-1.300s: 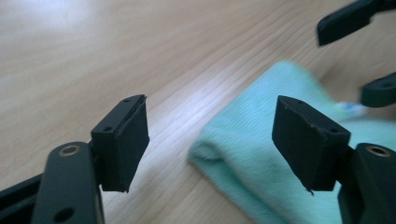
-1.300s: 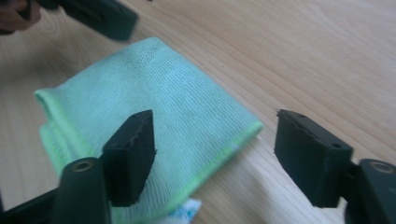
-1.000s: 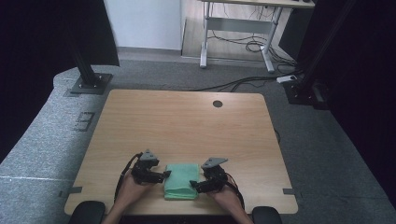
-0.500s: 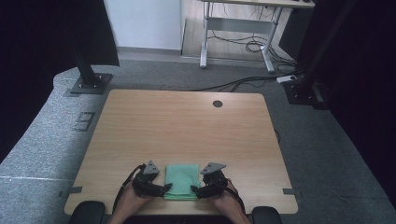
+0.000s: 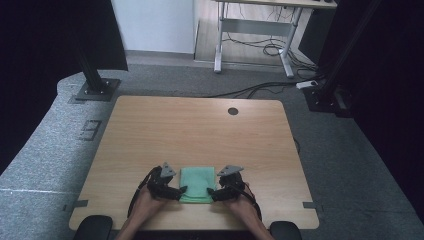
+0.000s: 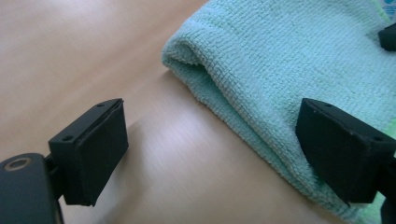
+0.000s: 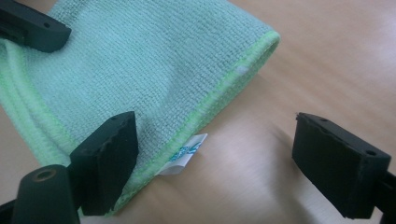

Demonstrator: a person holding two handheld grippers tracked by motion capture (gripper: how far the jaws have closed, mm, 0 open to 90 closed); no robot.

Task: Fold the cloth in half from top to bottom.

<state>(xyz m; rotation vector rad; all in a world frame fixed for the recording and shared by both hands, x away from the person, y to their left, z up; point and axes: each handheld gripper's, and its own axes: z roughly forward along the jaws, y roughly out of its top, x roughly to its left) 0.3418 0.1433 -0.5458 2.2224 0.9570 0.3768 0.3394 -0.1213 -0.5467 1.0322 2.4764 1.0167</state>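
A folded green cloth point(image 5: 196, 184) lies flat on the wooden table point(image 5: 200, 130) near its front edge. My left gripper point(image 5: 180, 191) is at the cloth's left side and my right gripper point(image 5: 212, 192) at its right side, tips pointing inward. In the left gripper view, the left gripper point(image 6: 217, 140) is open; its jaws have just been opening and straddle the rolled fold of the cloth point(image 6: 289, 60) without pressing it. In the right gripper view, the right gripper point(image 7: 224, 149) is open, its jaws also just opening, straddling the stitched hem of the cloth point(image 7: 140, 60) beside a small white label point(image 7: 184, 156).
The far half of the table is bare wood with a round cable hole point(image 5: 233, 111). Black stands point(image 5: 92, 87) rise from the carpet behind the table's back corners. A desk frame with cables point(image 5: 255, 45) stands farther back.
Both hands dipped toward the near edge and came back a little, staying at the cloth's sides. The jaws of both grippers stand wider than before. The cloth still lies flat.
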